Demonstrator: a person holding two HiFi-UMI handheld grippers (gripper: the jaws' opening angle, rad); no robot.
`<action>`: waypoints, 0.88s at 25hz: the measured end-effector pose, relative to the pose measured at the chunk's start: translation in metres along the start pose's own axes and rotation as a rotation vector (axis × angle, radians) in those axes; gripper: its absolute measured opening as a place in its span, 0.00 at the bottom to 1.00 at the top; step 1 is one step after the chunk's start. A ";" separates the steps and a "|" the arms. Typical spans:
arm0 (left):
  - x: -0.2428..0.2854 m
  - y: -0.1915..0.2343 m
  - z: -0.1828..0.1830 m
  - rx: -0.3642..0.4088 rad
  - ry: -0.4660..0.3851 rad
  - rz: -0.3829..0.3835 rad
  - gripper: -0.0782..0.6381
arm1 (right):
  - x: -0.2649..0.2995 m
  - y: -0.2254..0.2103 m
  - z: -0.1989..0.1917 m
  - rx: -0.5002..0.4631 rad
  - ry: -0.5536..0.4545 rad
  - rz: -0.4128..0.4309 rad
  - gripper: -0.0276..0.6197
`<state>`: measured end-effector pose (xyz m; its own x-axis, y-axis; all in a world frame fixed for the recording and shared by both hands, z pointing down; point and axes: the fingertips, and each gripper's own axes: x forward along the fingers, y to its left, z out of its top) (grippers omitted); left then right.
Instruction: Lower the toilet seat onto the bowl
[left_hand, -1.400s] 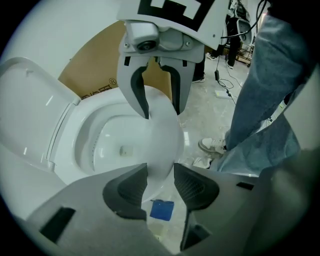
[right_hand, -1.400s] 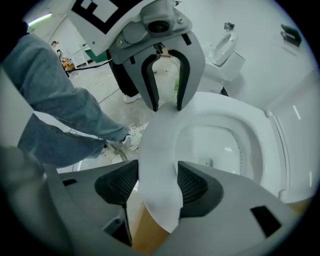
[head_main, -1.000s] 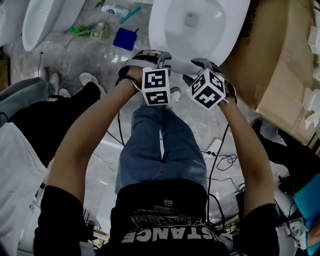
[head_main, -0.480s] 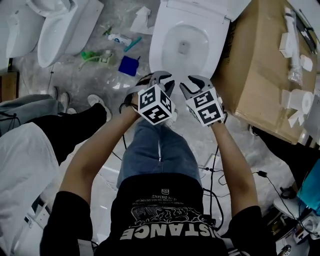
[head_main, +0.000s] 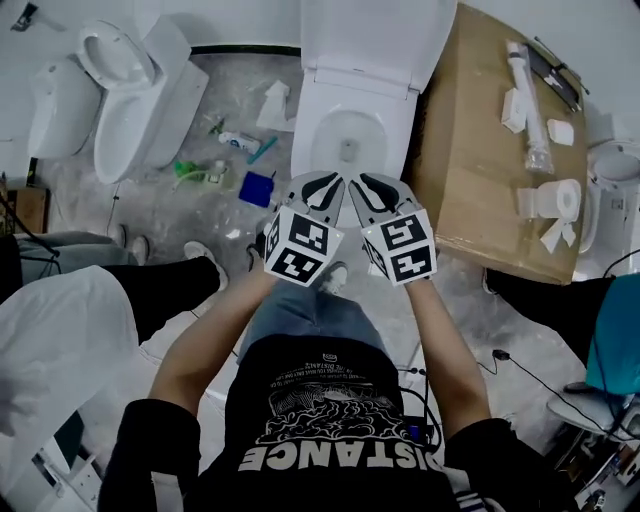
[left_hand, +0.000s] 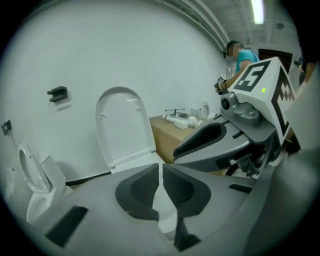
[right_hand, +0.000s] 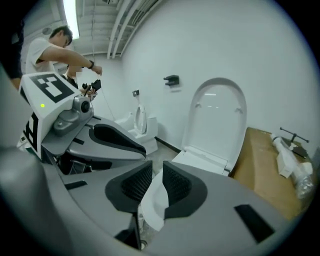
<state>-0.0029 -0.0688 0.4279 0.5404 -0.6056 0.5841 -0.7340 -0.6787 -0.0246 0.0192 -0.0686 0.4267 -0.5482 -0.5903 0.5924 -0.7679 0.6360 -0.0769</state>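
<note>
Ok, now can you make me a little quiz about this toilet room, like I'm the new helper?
1. True or false: the toilet seat already lies flat on the bowl.
2. In the head view, what big thing stands beside the bowl, on the picture's right? A) a cardboard box B) a bucket C) a chair
3. Fill in: the flat square thing on the floor, on the picture's left of the bowl, is coloured ____.

Key
1. False. The toilet seat stands up against the wall and the bowl is uncovered.
2. A, the cardboard box.
3. Blue.
</note>
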 end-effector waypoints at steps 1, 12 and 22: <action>-0.007 -0.002 0.011 -0.012 -0.026 0.009 0.15 | -0.010 0.001 0.011 0.009 -0.028 -0.013 0.15; -0.077 -0.007 0.090 -0.160 -0.237 0.075 0.13 | -0.093 0.017 0.087 0.096 -0.266 -0.103 0.08; -0.086 -0.018 0.109 -0.219 -0.280 0.049 0.12 | -0.116 0.012 0.100 0.151 -0.314 -0.140 0.07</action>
<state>0.0085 -0.0497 0.2892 0.5715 -0.7463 0.3412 -0.8164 -0.5590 0.1449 0.0406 -0.0425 0.2765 -0.4911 -0.8051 0.3327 -0.8701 0.4714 -0.1437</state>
